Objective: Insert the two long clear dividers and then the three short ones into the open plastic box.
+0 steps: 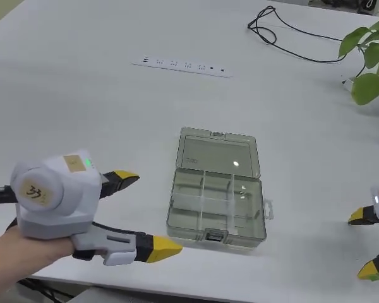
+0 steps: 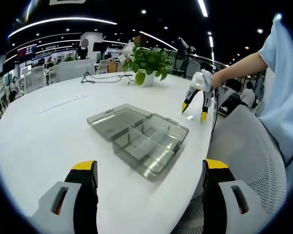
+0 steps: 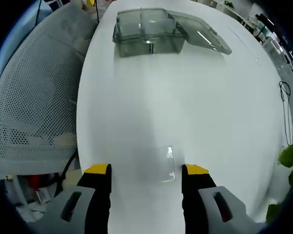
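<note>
The open smoky plastic box sits on the white table, its lid laid flat behind it. Clear dividers stand inside and split it into compartments. My left gripper hovers open to the left of the box, nothing between its yellow tips. At the right edge my right gripper is open too. The left gripper view looks over its open gripper at the box and the right gripper beyond. Between the right gripper's open jaws, a short clear divider lies flat on the table; the box is far ahead.
A white power strip lies at the back of the table, a black cable and a potted plant at the back right. The table's front edge runs just below the box. A mesh chair stands beside the table.
</note>
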Demonstrator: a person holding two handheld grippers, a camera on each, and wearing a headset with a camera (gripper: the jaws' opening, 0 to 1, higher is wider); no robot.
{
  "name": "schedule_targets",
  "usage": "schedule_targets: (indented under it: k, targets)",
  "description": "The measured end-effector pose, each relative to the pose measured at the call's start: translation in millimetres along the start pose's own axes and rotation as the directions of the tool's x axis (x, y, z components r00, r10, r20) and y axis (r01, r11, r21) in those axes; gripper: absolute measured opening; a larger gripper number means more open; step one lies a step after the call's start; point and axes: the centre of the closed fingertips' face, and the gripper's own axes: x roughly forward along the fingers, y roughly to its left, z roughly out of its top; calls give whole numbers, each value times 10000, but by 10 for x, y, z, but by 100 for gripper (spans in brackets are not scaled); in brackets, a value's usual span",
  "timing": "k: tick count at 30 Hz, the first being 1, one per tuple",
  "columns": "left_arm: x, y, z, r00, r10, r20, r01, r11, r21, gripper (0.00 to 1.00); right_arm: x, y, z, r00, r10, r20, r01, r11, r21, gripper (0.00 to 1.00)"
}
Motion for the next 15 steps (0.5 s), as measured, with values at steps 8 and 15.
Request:
schedule_targets:
  k: [8, 15]
  targets:
    - [13, 9, -2, 10000, 58, 42, -57, 9999, -88, 90, -16, -67, -33, 9989, -295, -351, 273, 9978, -606, 47]
    - [50, -16, 1, 10000, -5, 63, 5, 10000, -81, 90, -25, -68, -40, 9988, -309, -376, 280, 9968, -753, 40]
